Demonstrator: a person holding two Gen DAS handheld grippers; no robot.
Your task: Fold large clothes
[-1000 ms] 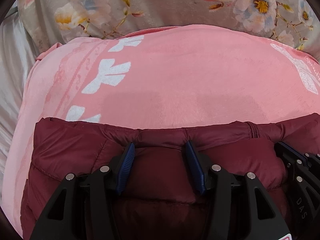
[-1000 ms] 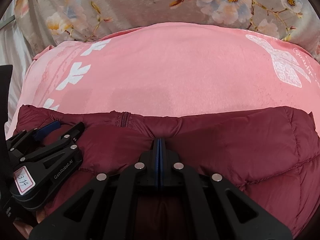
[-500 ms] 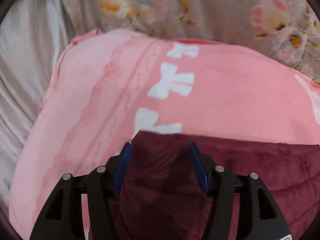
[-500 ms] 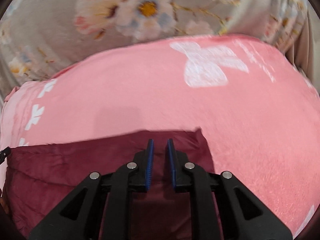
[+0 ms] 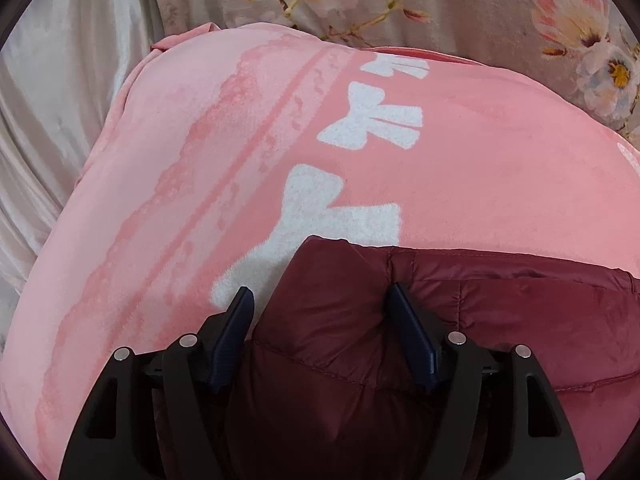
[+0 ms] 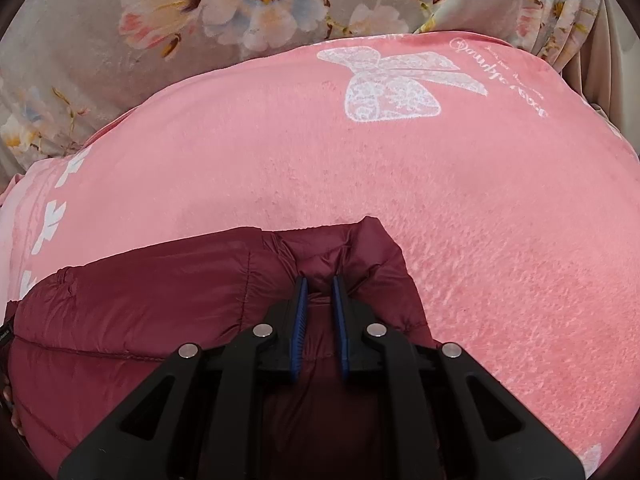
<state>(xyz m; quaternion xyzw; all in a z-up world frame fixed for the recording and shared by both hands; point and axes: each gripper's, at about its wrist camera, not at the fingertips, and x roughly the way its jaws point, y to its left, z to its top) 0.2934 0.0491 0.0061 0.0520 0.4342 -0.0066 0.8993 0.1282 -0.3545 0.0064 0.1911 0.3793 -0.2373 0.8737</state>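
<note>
A dark red quilted puffer jacket [image 5: 500, 312] lies on a pink fleece blanket [image 5: 480, 184] with white bows. My left gripper [image 5: 320, 300] is open, its blue pads wide apart astride the jacket's left corner, which bulges up between them. In the right wrist view my right gripper [image 6: 319, 284] is nearly closed, its pads pinching a small fold at the jacket's right corner [image 6: 360, 248]. The jacket [image 6: 160, 300] stretches leftward from there over the blanket [image 6: 400, 176].
A grey floral bedspread [image 6: 200, 28] lies beyond the blanket, also in the left wrist view [image 5: 480, 12]. Pale satin fabric [image 5: 52, 100] hangs at the left. A beige curtain [image 6: 600, 72] shows at the far right.
Both grippers have moved apart from the jacket's middle to its outer corners. The right gripper opened slightly from fully shut and now pinches the right corner. The left stayed open.
</note>
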